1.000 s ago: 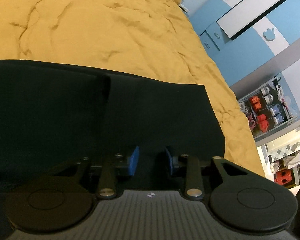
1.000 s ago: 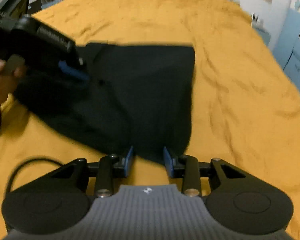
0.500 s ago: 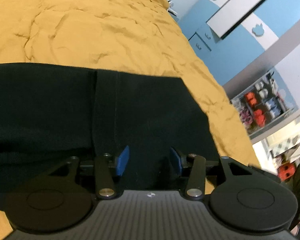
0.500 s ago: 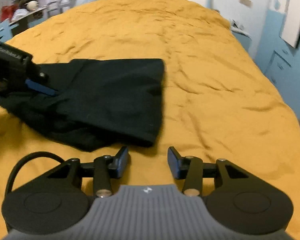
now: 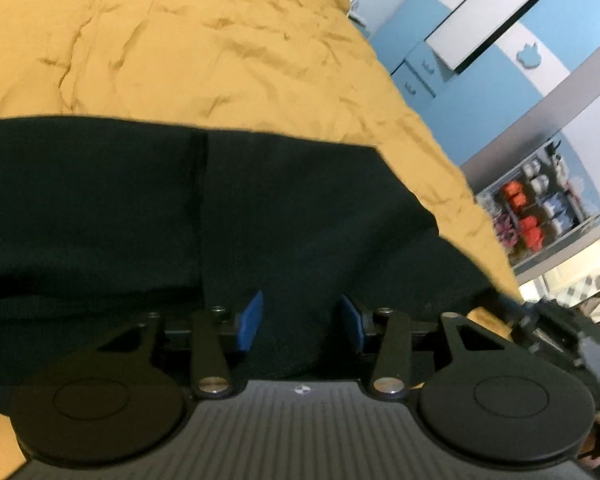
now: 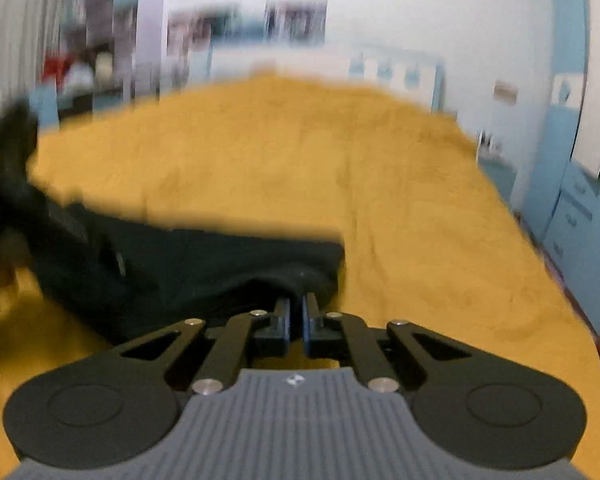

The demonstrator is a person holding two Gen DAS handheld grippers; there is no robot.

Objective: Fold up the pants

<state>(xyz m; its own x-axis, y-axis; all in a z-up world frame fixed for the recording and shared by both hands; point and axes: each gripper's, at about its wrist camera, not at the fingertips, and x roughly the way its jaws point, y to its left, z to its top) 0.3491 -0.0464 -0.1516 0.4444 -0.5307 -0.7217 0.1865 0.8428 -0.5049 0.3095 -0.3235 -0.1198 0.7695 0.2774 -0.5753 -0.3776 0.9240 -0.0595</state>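
One pair of black pants (image 5: 284, 216) lies folded on a wrinkled mustard-yellow bedspread (image 5: 204, 48), toward its near edge. Half a second ago the right gripper (image 6: 296, 312) hovered spread just short of the cloth; now its blue-padded fingers are pressed together, pinching the pants' near corner, which bunches upward. The left gripper (image 5: 300, 316) stays spread over the soft, matte fabric, beside a straight vertical seam. Blue cabinets (image 5: 496, 76) stand beyond the bed's right edge.
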